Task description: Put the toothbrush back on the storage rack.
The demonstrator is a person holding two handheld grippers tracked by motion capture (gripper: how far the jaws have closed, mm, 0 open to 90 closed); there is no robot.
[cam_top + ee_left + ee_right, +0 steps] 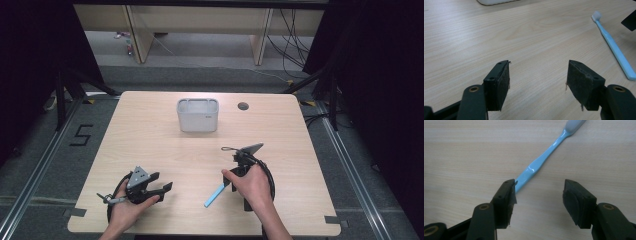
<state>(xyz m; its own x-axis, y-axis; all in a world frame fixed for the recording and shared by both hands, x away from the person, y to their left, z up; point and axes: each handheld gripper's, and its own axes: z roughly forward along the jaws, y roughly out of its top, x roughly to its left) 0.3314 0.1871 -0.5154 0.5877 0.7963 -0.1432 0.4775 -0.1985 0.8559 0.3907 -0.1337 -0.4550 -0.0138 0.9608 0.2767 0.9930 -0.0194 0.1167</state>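
Observation:
A light blue toothbrush (214,196) with a white head lies flat on the wooden table (165,145), near the front edge. My right gripper (236,192), held in a hand, hovers right beside it. In the right gripper view the jaws (537,195) stand wide open over the table, and the toothbrush (541,161) runs from behind the left jaw tip up to the top edge, with neither pad pressing on it. My left gripper (162,181) sits at the front left, open and holding nothing (537,75); the toothbrush (611,42) lies off to its right.
A pale grey rectangular container (197,115) stands at the back middle of the table, and its base (496,2) shows in the left gripper view. A round cable hole (243,106) sits to its right. Bare wood lies between the container and both hands.

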